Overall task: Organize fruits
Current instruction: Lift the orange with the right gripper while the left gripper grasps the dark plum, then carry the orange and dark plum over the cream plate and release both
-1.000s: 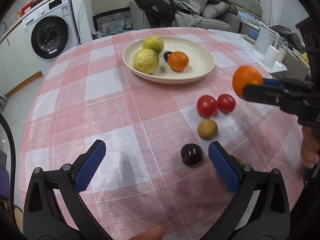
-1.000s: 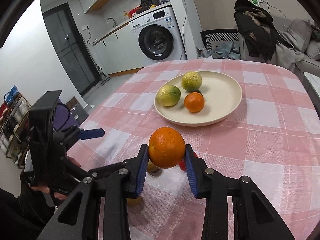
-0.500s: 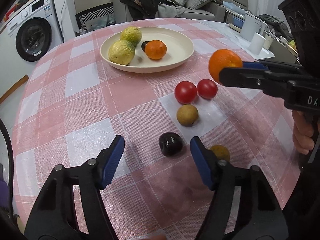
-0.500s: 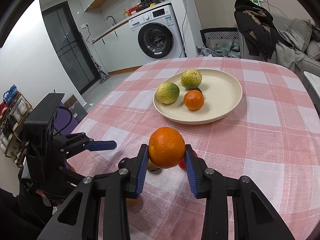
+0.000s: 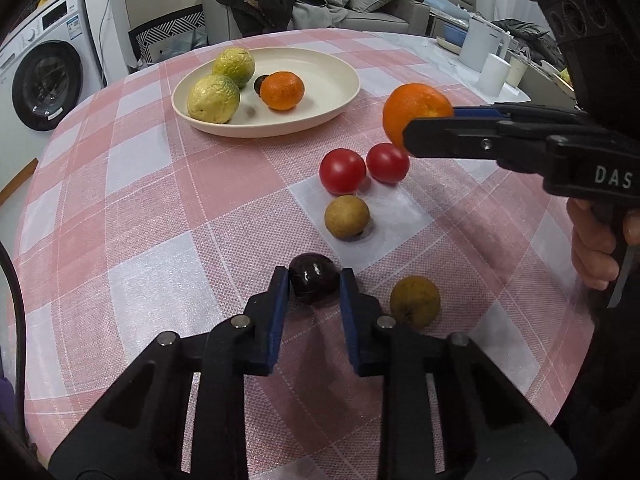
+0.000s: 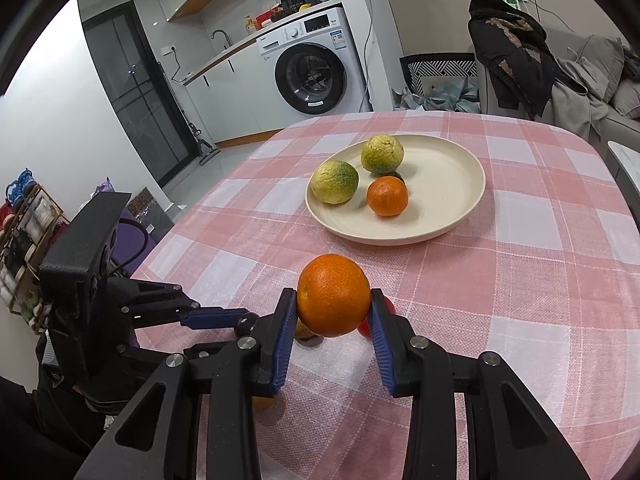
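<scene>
My left gripper is shut on a dark plum that rests on the checked tablecloth. My right gripper is shut on a large orange and holds it above the table, short of the cream plate. The orange also shows in the left wrist view. The plate holds two yellow-green fruits, a small orange and a dark fruit partly hidden behind it. Two red tomatoes, a brown round fruit and another brownish fruit lie loose on the cloth.
The round table has a pink and white checked cloth. White cups and a kettle stand on a side surface at the far right. A washing machine and a sofa with clothes are beyond the table.
My left gripper moved forward and closed its fingers onto the dark plum. My right gripper still holds the orange in nearly the same place.
</scene>
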A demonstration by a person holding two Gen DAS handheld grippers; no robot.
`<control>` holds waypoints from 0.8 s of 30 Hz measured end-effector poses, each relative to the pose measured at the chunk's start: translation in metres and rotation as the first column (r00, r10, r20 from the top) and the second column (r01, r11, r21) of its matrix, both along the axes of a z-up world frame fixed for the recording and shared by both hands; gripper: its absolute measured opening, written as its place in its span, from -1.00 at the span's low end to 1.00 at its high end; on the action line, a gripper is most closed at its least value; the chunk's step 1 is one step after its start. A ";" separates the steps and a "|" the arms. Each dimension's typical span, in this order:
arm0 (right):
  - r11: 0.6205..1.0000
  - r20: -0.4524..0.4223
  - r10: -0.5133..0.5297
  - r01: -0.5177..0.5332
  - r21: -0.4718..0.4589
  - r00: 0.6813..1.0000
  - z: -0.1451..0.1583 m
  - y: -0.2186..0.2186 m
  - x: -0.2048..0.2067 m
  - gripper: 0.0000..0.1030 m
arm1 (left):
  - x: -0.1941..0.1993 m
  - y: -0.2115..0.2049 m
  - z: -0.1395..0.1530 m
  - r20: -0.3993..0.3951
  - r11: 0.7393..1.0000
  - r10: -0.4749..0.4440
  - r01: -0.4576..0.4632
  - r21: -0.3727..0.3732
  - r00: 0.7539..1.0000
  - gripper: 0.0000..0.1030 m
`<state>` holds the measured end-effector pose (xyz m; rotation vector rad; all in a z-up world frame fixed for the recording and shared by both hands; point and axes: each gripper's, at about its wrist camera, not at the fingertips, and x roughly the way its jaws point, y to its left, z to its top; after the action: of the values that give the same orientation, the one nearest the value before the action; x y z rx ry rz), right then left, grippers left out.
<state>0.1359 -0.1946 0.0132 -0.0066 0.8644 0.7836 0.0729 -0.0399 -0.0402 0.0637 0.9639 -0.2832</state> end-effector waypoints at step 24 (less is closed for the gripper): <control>0.997 0.043 -0.077 0.077 0.007 0.996 0.001 -0.012 0.009 -0.29 | -0.009 0.024 0.049 0.226 0.988 0.124 -0.099 -0.118 0.966 -0.57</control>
<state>0.1452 -0.2069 0.0141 0.0147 0.8166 0.7110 0.0640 -0.0159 0.0093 -0.0542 0.7147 -0.2168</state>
